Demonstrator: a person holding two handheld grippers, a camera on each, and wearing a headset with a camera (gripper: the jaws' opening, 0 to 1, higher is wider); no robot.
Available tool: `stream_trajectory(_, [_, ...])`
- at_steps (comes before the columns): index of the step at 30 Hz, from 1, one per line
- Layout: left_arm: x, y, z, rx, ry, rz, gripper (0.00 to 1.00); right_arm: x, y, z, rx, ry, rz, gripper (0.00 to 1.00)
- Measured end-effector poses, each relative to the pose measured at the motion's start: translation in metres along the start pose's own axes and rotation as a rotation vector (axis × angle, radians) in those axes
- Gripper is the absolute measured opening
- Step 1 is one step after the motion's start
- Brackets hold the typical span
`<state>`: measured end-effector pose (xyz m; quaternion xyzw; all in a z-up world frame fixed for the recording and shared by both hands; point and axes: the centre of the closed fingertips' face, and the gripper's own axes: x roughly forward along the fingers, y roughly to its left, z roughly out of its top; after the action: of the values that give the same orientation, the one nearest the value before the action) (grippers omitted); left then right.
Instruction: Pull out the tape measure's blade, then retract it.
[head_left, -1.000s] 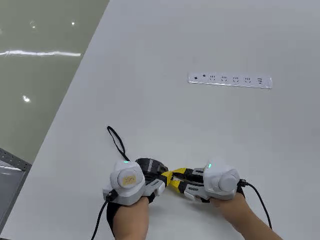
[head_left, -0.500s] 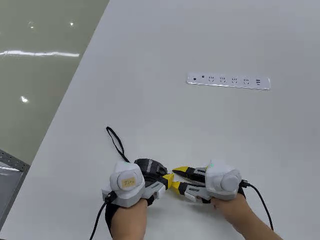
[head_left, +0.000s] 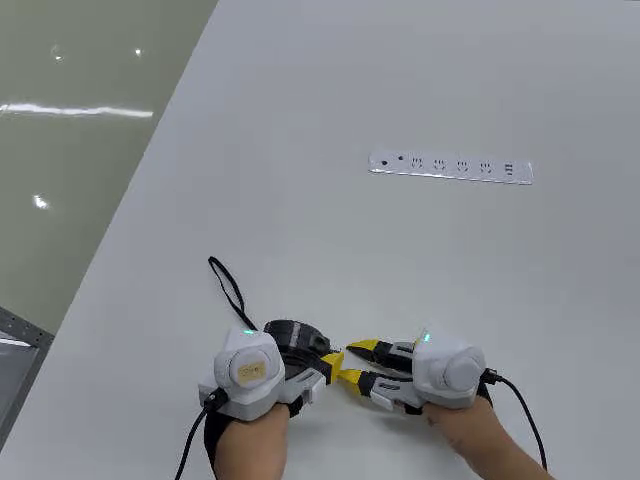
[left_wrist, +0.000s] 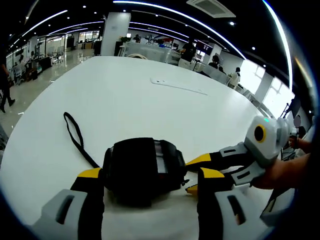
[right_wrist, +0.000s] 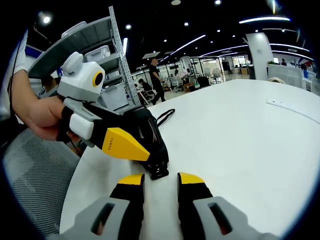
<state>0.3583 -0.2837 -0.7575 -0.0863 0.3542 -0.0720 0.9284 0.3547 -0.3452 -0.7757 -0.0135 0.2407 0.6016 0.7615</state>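
We see the black tape measure (left_wrist: 142, 167) on the white counter (head_left: 400, 250), well apart from the power strip (head_left: 450, 167), at the near edge by the person. The left gripper (left_wrist: 150, 174) has its yellow-tipped jaws clamped on the case, one on each side. The right gripper (right_wrist: 160, 179) faces it from the side away from the strap, jaws a little apart and gripping nothing. The black end tab (right_wrist: 159, 173) at the case's mouth sits just ahead of that gap; we can't tell if it touches a tip. We see no length of blade drawn out. The black wrist strap (head_left: 228, 288) trails from the case over the counter, on the power strip's far left.
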Motion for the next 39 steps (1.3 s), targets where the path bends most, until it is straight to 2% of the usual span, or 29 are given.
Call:
stream_trajectory(12, [-0.009, 0.004, -0.004, 0.050, -0.015, -0.007, 0.74, -0.019, 0.004, 0.000, 0.028, -0.035, -0.066, 0.25])
stream_trajectory(18, [-0.013, 0.005, -0.003, 0.058, -0.032, -0.020, 0.74, -0.030, 0.008, 0.000, 0.041, -0.053, -0.099, 0.26])
stream_trajectory(21, [-0.016, 0.010, -0.003, 0.062, -0.040, -0.009, 0.74, -0.036, 0.008, 0.000, 0.049, -0.060, -0.114, 0.26])
stream_trajectory(28, [-0.020, 0.011, -0.003, 0.063, -0.040, -0.034, 0.73, -0.052, 0.005, 0.001, 0.087, -0.097, -0.169, 0.27])
stream_trajectory(31, [-0.024, 0.009, -0.003, 0.090, -0.044, -0.048, 0.73, -0.055, 0.006, 0.000, 0.086, -0.098, -0.179, 0.27])
stream_trajectory(39, [-0.032, 0.013, 0.000, 0.086, -0.059, -0.063, 0.72, -0.064, 0.009, 0.007, 0.072, -0.110, -0.194, 0.27])
